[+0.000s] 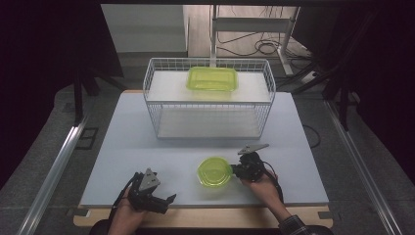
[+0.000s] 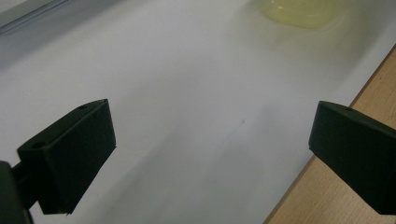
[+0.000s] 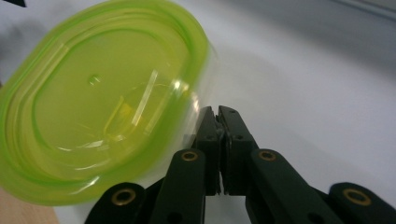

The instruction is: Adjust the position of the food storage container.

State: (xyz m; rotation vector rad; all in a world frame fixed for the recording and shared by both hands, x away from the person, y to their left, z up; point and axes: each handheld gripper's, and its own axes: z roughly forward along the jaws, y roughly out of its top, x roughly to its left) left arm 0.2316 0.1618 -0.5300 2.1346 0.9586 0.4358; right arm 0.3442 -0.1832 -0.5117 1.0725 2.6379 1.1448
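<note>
Right tongs: pressed together, tips against the rim of the round green container; grip on rim cannot be confirmed. Left tongs: spread wide, nothing between, low over the near edge of the counter. Round green container: near counter front, just beside right tongs. Rectangular green container: on upper shelf of wire basket, farther back.
</note>
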